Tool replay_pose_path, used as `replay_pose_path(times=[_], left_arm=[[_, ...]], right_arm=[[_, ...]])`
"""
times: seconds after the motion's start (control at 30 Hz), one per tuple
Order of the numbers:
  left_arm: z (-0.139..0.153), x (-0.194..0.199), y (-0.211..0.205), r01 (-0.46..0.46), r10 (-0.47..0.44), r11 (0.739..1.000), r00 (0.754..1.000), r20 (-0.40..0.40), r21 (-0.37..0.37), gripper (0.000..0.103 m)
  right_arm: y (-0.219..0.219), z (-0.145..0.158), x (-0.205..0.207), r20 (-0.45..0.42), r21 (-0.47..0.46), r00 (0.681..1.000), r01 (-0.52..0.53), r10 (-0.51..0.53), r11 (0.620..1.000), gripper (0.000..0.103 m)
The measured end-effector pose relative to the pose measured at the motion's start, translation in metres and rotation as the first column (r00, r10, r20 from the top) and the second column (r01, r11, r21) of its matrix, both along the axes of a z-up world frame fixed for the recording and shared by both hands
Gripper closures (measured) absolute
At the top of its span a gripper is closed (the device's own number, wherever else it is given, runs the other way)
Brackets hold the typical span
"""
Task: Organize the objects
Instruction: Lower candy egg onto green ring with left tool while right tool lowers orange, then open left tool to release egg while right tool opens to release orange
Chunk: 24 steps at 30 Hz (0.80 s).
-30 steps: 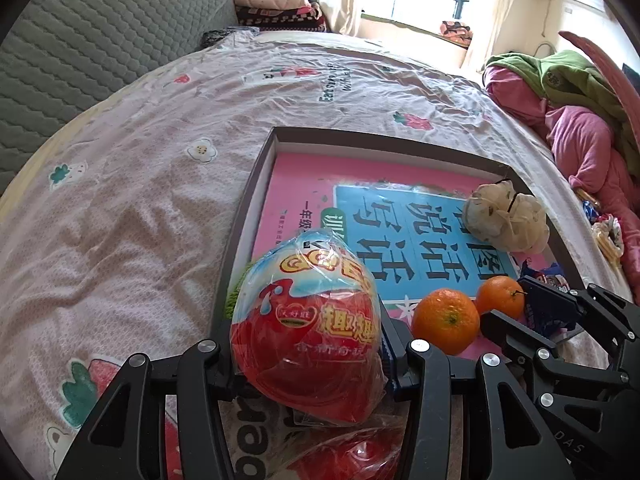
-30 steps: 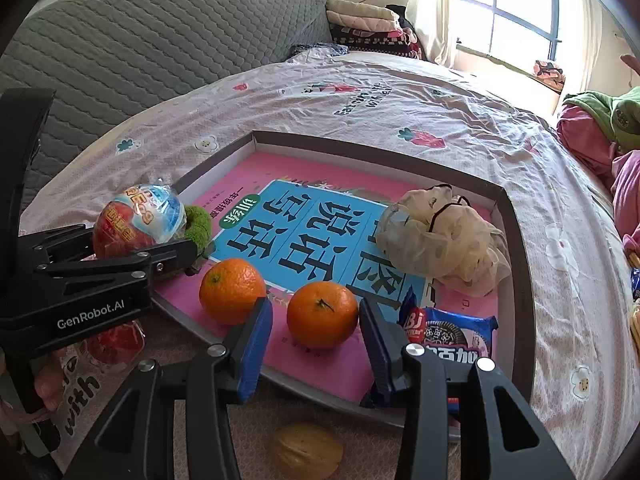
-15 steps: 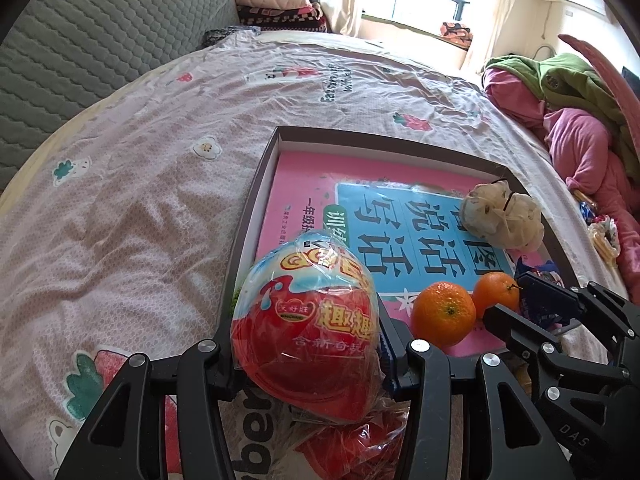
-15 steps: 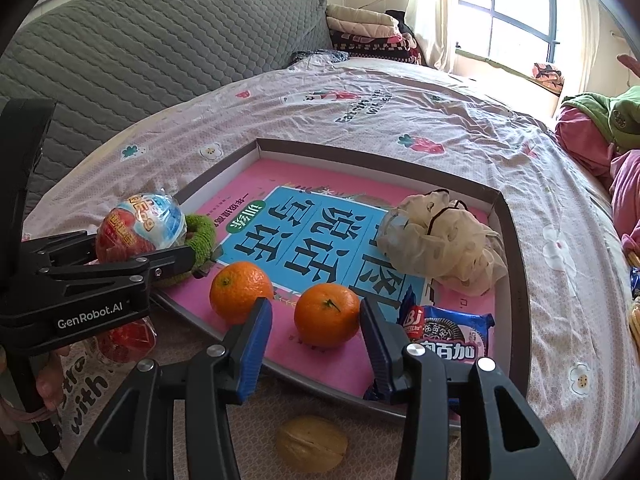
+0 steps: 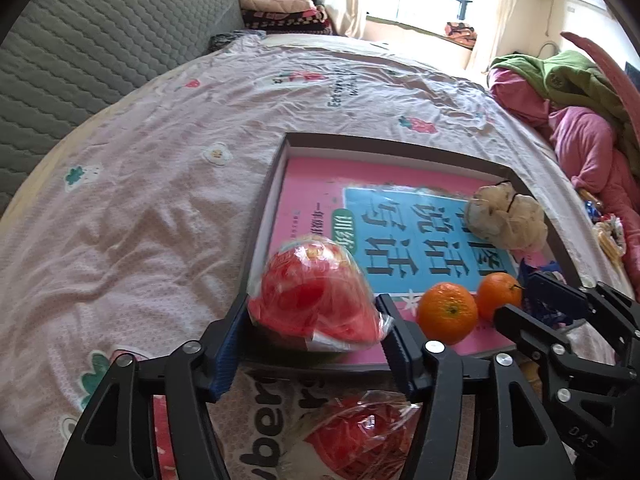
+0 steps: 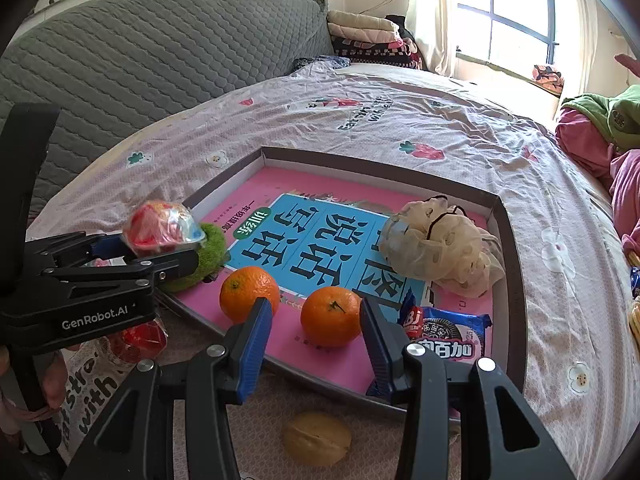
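Observation:
A shallow grey tray point(image 5: 384, 145) point(image 6: 514, 264) lies on the bed with a pink and blue book in it. My left gripper point(image 5: 312, 320) point(image 6: 160, 246) is at the tray's near left corner; its jaws have spread and the red wrapped toy egg point(image 5: 316, 300) point(image 6: 160, 226) sits blurred between them, above a green fuzzy item point(image 6: 210, 252). My right gripper point(image 6: 316, 336) is open and empty, its fingers on either side of one orange point(image 6: 330, 316) in the tray. A second orange point(image 6: 249, 292) point(image 5: 447, 312) lies to its left.
A cream scrunchie point(image 6: 440, 248) and a blue cookie packet point(image 6: 448, 328) lie in the tray. A walnut point(image 6: 318, 438) and another red wrapped egg point(image 5: 360, 436) lie on the bed before the tray. Clothes point(image 5: 580, 120) are piled at the right.
My left gripper has opened wider and the toy egg has tipped forward out of its firm hold, over the tray corner. Both grippers have drawn back slightly from the tray.

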<state>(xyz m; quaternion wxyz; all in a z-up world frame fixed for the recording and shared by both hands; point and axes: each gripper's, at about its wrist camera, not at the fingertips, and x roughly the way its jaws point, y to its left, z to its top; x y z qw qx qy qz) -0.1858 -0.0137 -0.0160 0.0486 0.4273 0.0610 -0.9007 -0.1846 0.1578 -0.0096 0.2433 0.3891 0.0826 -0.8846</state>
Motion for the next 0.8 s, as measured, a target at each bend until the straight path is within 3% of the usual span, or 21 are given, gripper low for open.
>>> replay_pose_path(times=[0.67,0.8], left_arm=[[0.012,0.008,0.0,-0.003,0.003,1.0,1.0,-0.018,-0.02,0.039],[0.017,0.012,0.002,0.003,-0.003,1.0,1.0,-0.027,-0.02,0.039]], right_arm=[[0.004,0.008,0.005,-0.02,-0.023,1.0,0.007,-0.007,1.0,0.057],[0.007,0.011,0.007,-0.029,-0.035,1.0,0.011,-0.012,0.999,0.053]])
